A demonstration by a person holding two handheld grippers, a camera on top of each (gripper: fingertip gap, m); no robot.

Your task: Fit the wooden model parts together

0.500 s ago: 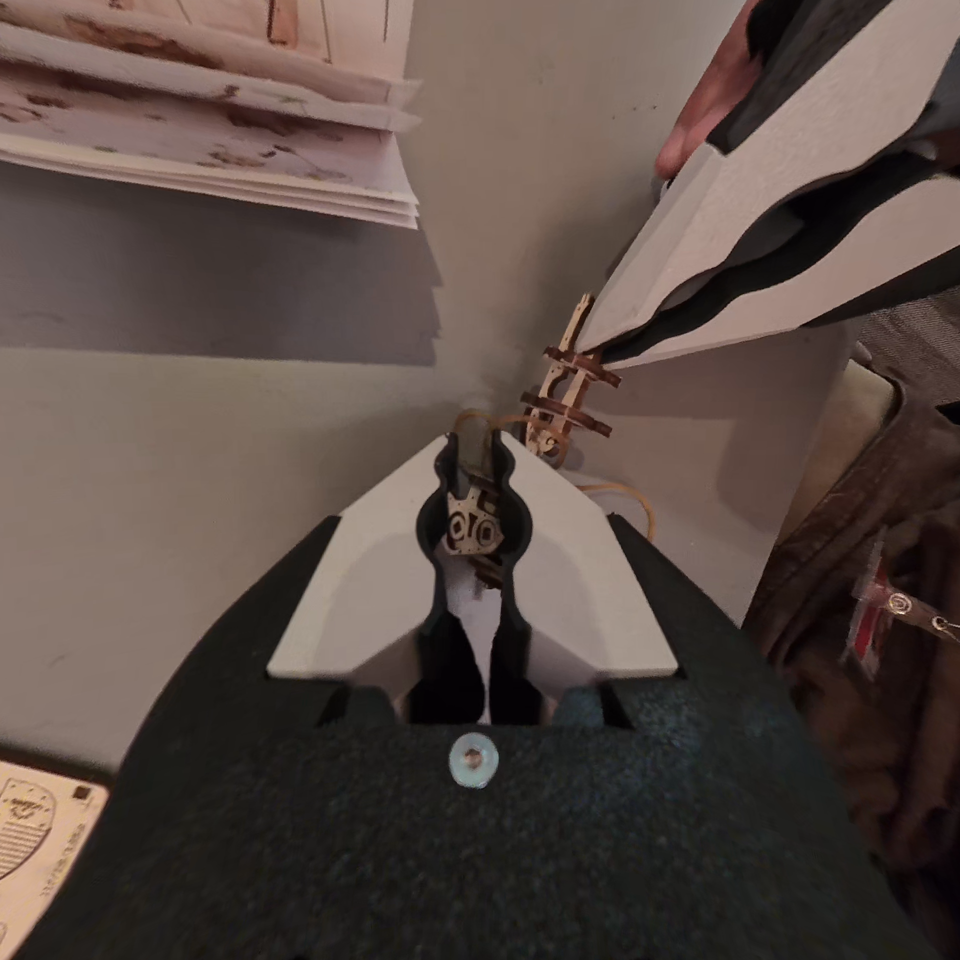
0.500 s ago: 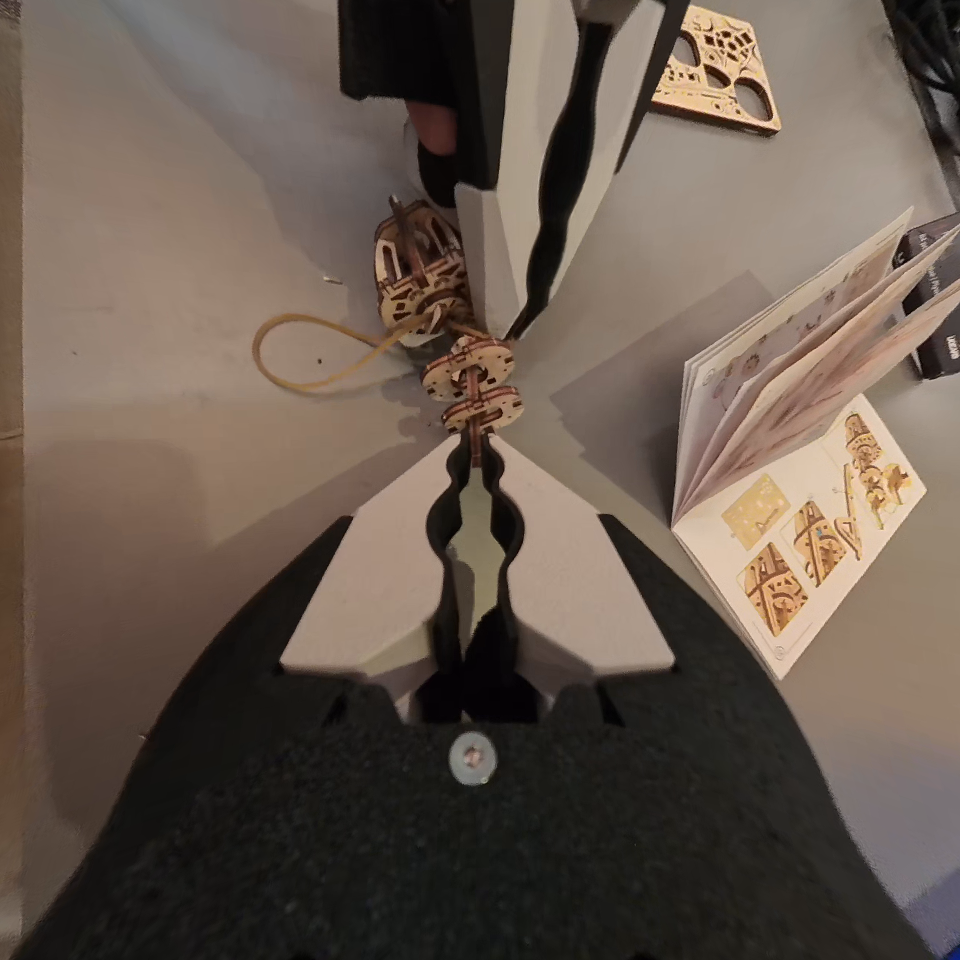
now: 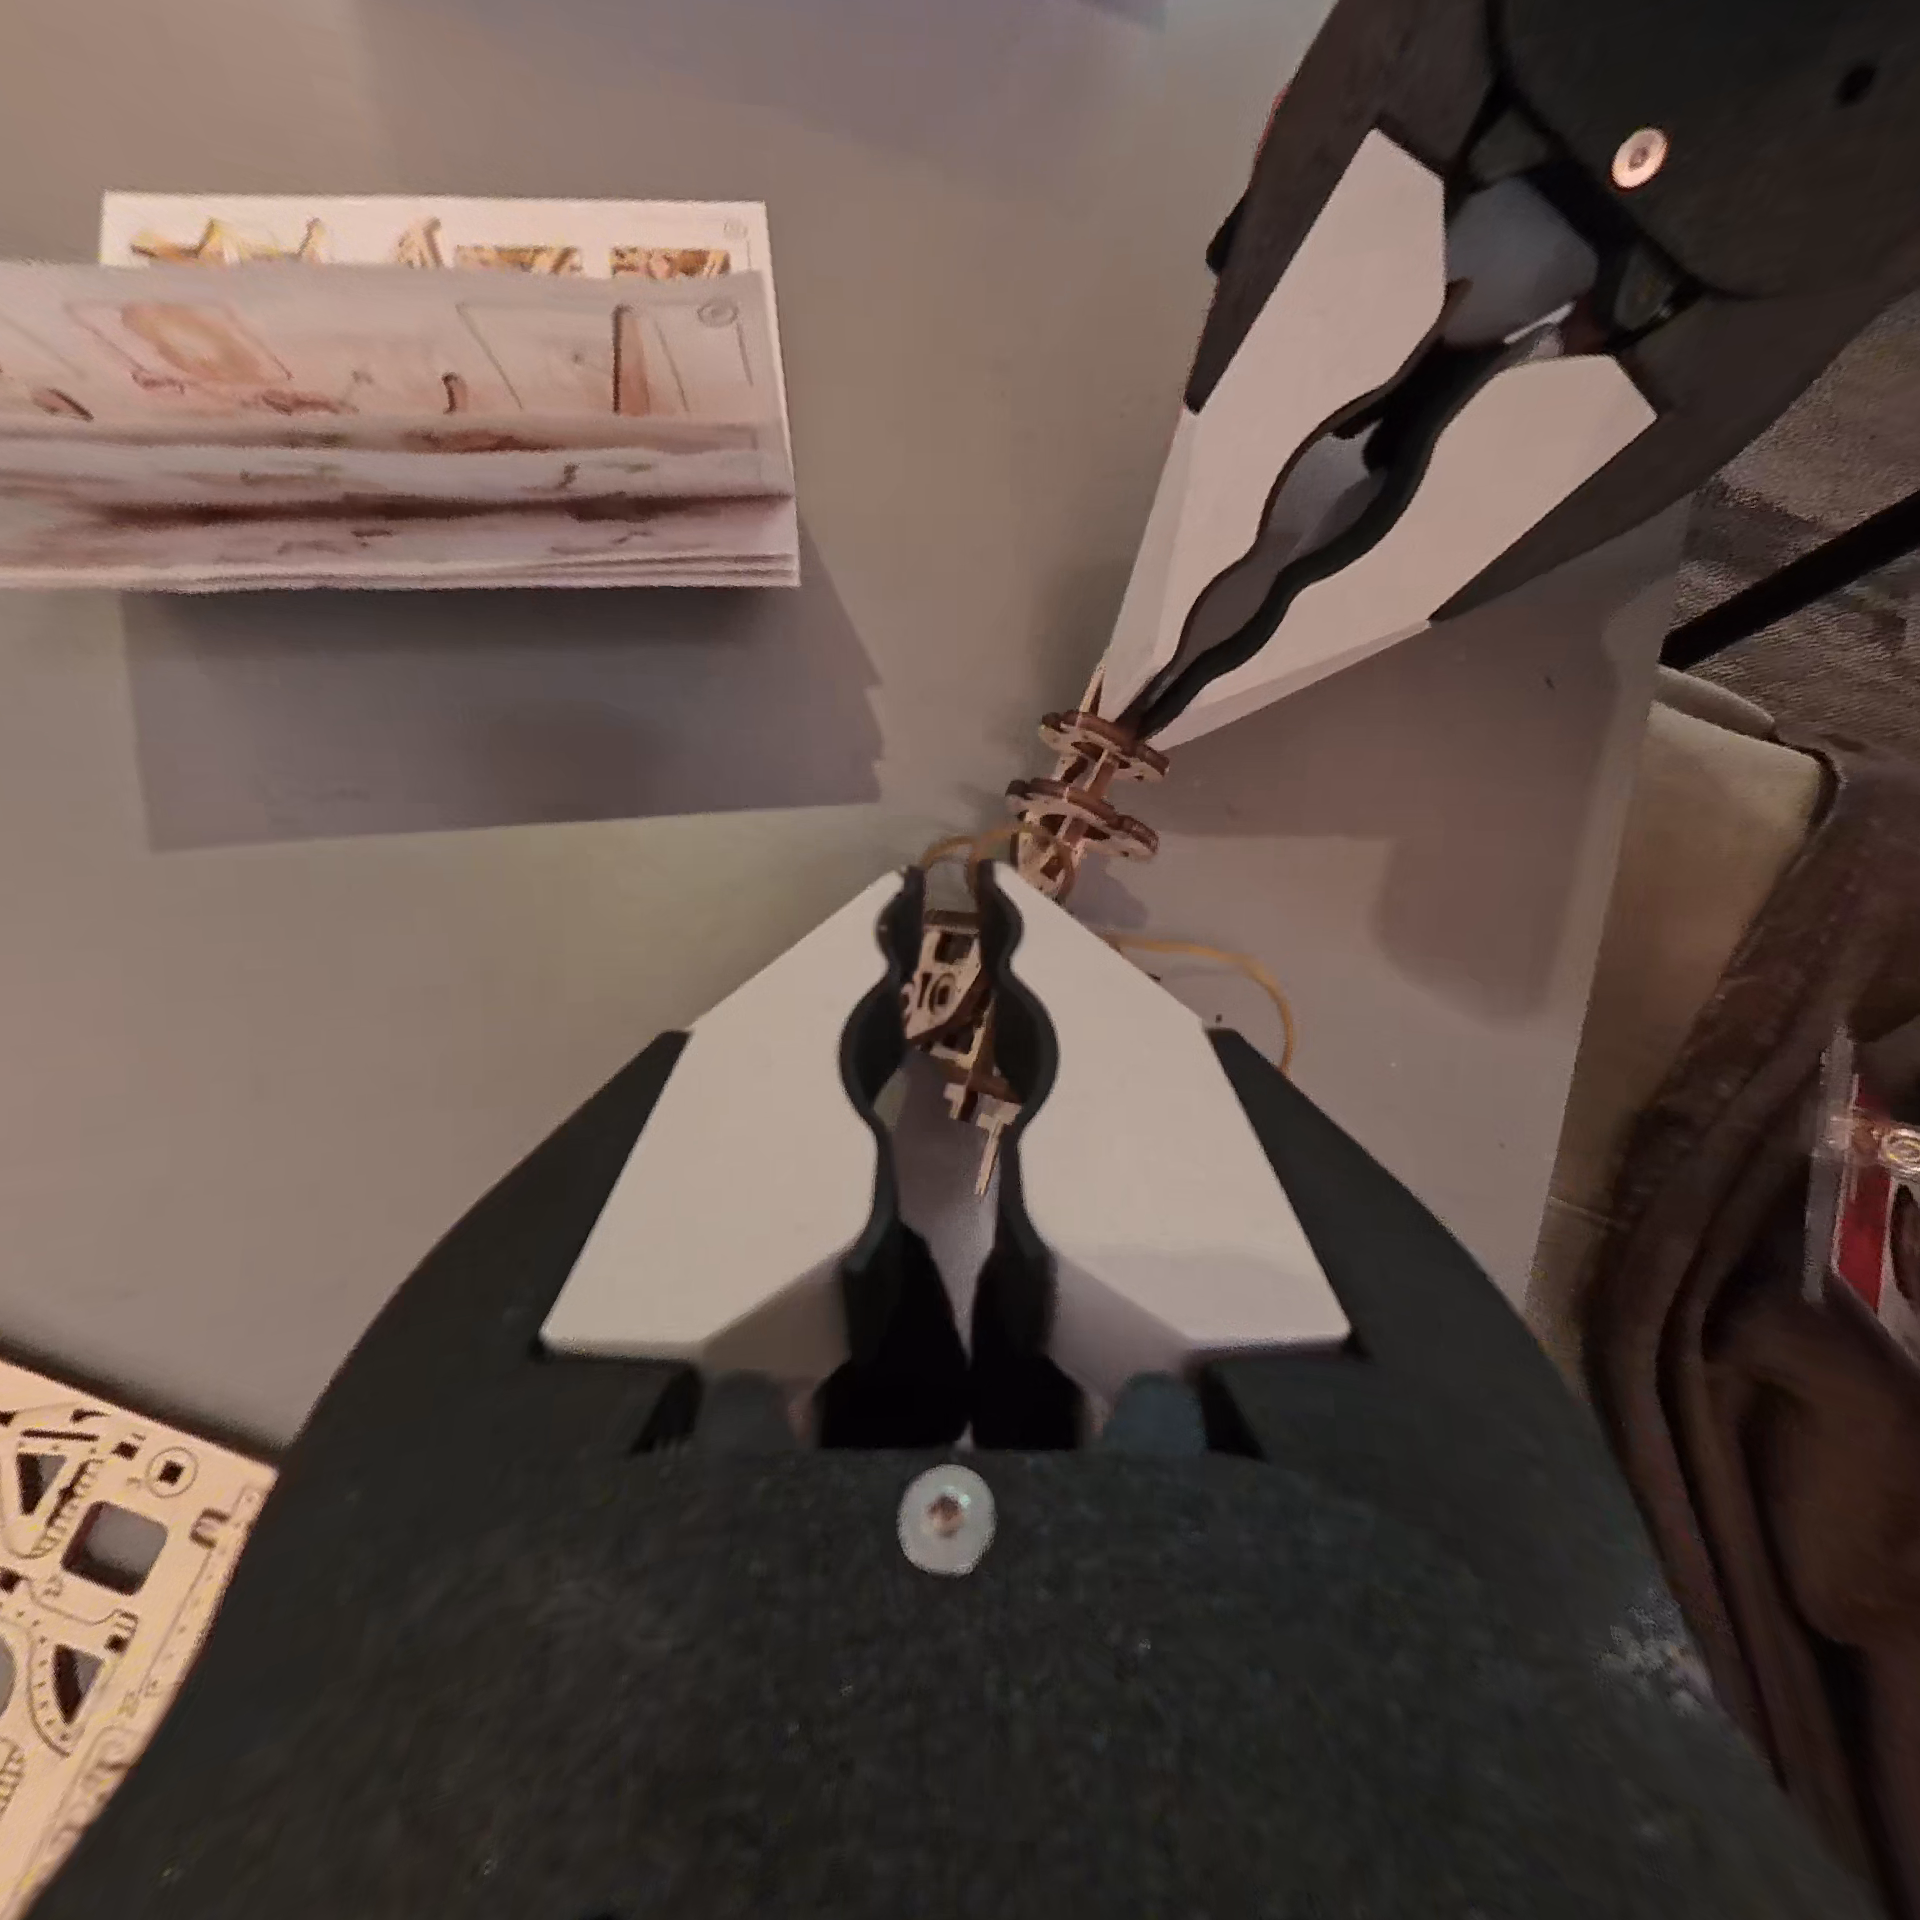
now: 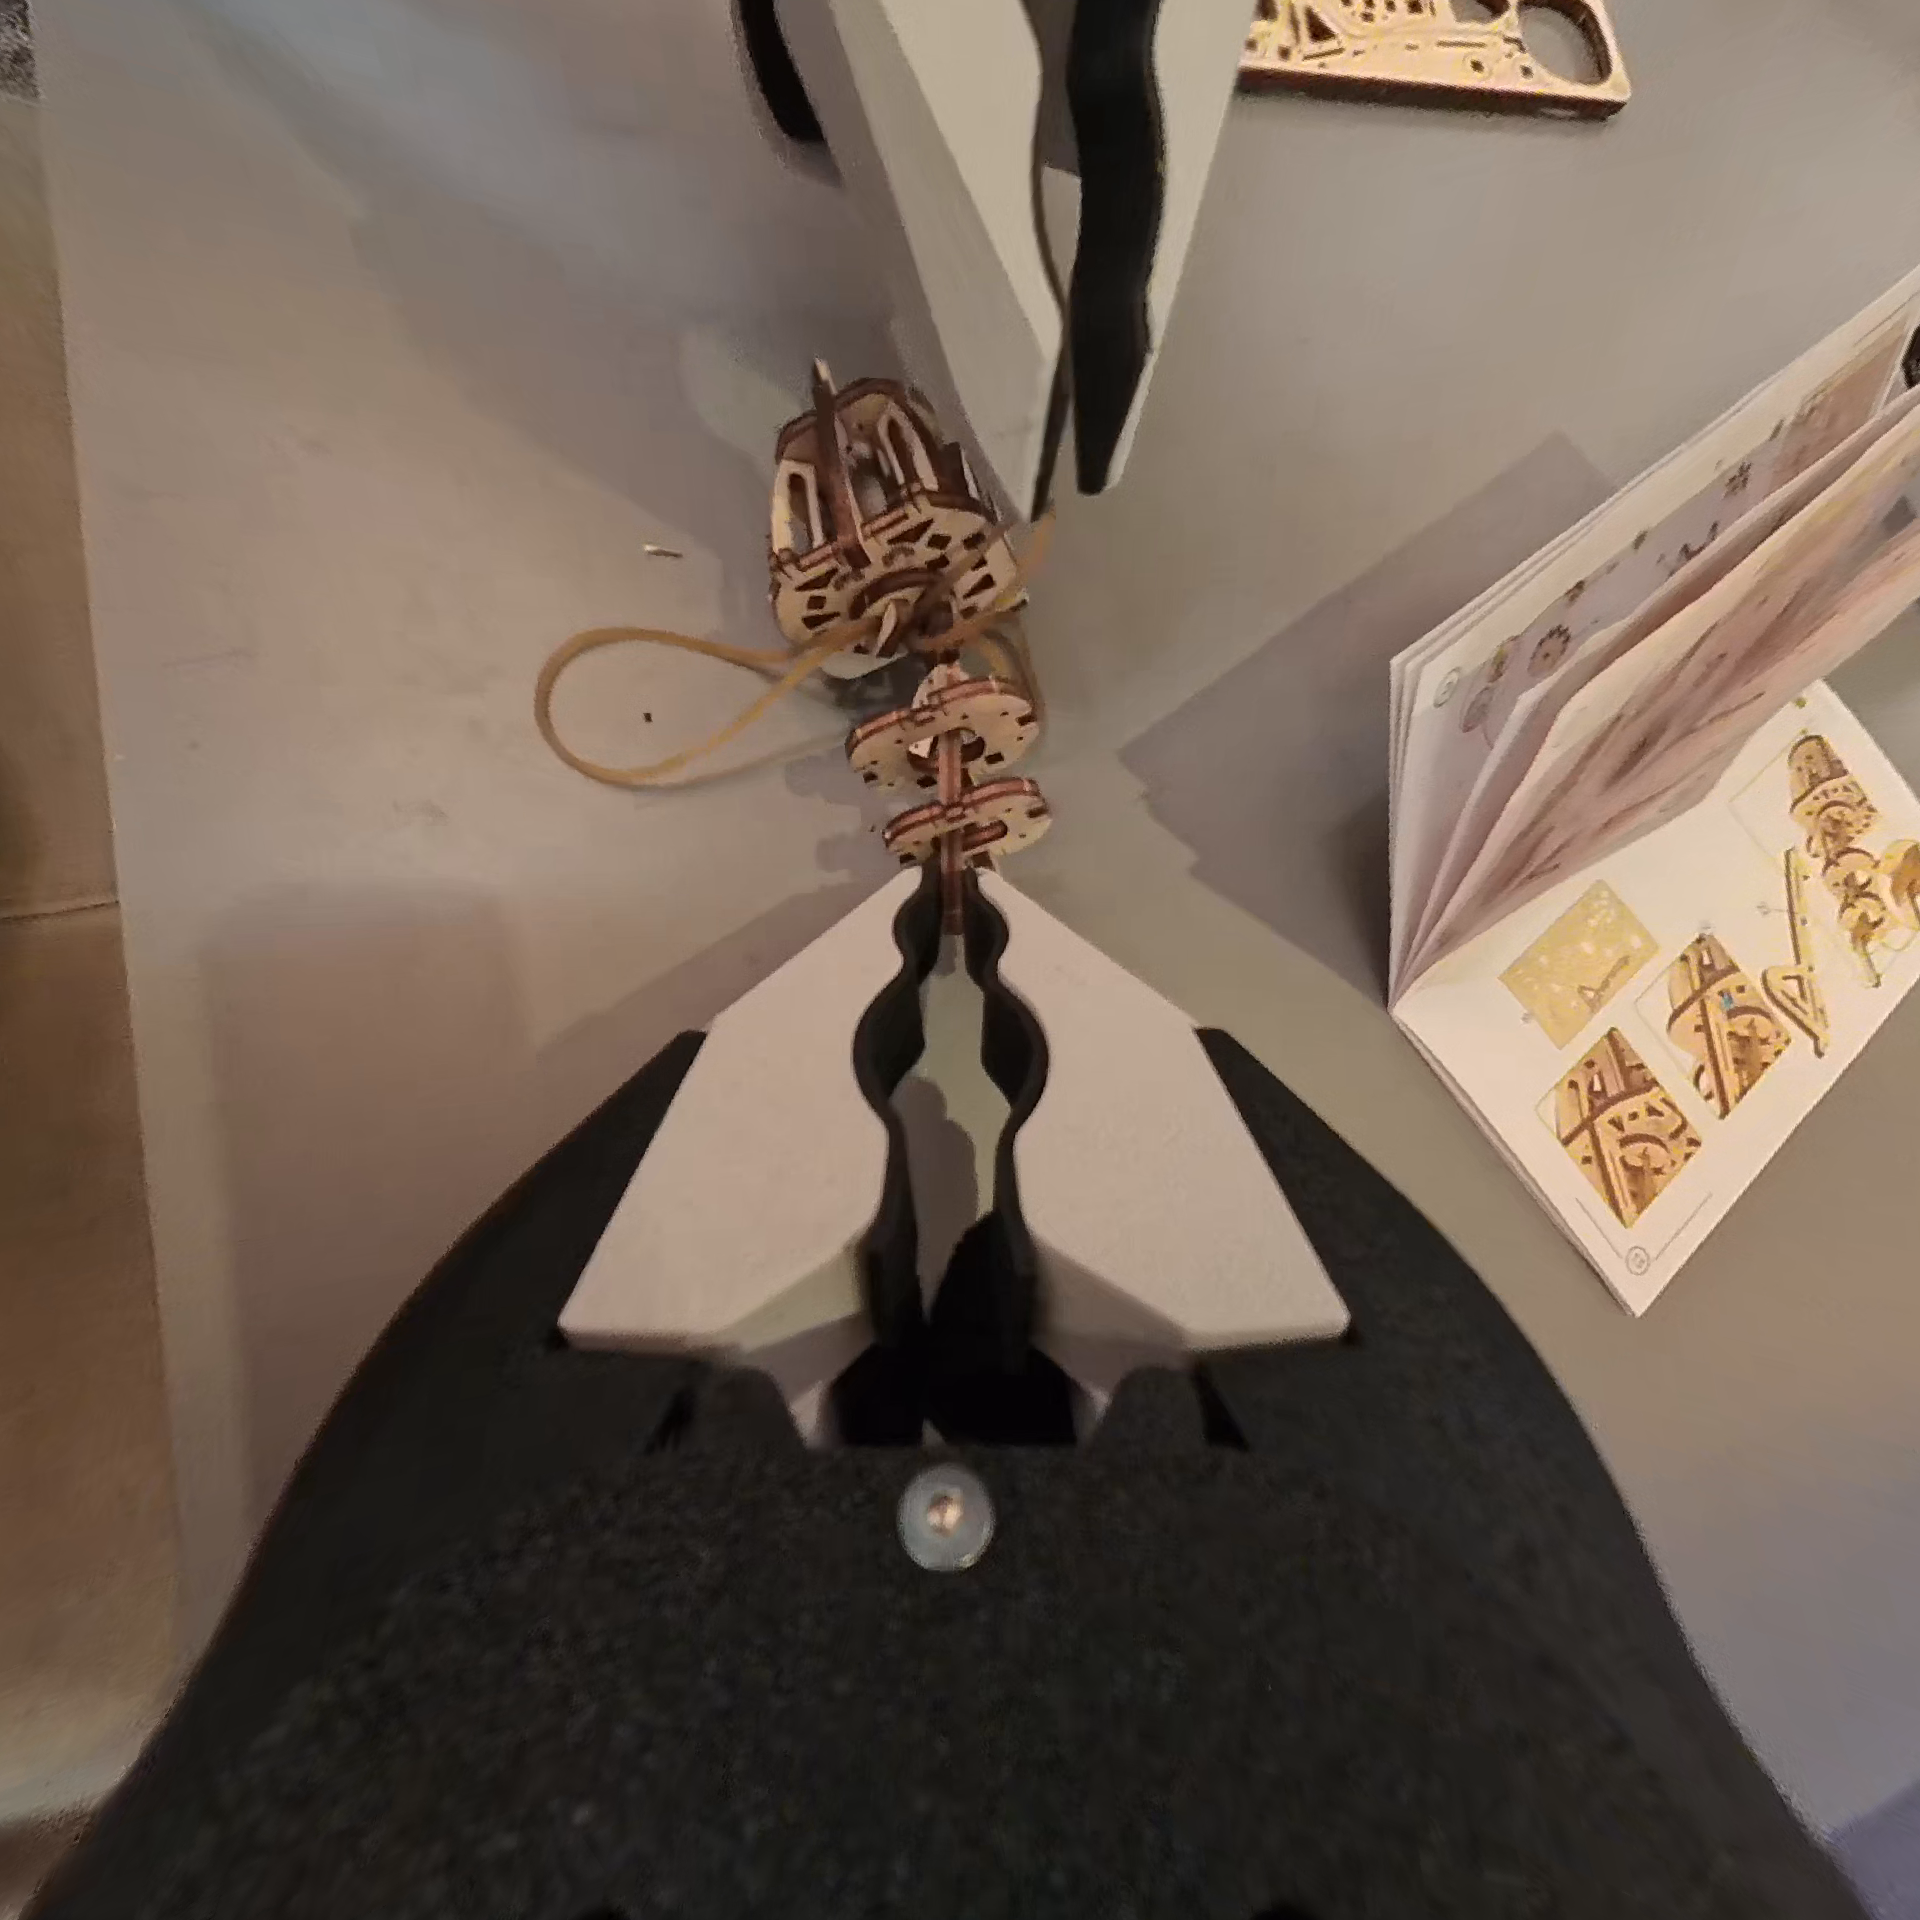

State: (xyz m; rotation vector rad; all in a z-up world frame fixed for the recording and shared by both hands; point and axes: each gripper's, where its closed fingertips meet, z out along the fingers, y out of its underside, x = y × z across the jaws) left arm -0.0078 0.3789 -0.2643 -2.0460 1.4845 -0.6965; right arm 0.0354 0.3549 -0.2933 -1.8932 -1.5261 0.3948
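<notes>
Just beyond the domed wooden body (image 4: 878, 540) gripped by the left hand-held gripper (image 3: 948, 904), the right hand-held gripper (image 4: 951, 883) pinches the two-disc axle (image 4: 951, 769); next, I judge, seat it squarely.

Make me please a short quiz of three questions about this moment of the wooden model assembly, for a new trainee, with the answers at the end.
1. True or false: the right gripper is shut on the thin stem of the disc piece.
2. What lies looped on the table beside the domed wooden body?
A. a rubber band
B. a metal chain
C. a blue ribbon
3. Fill in: the open instruction booklet lies to the ____ of the model in the right wrist view.

Key
1. True.
2. A, the rubber band.
3. Right.

The left gripper is shut on the domed wooden body.
</notes>
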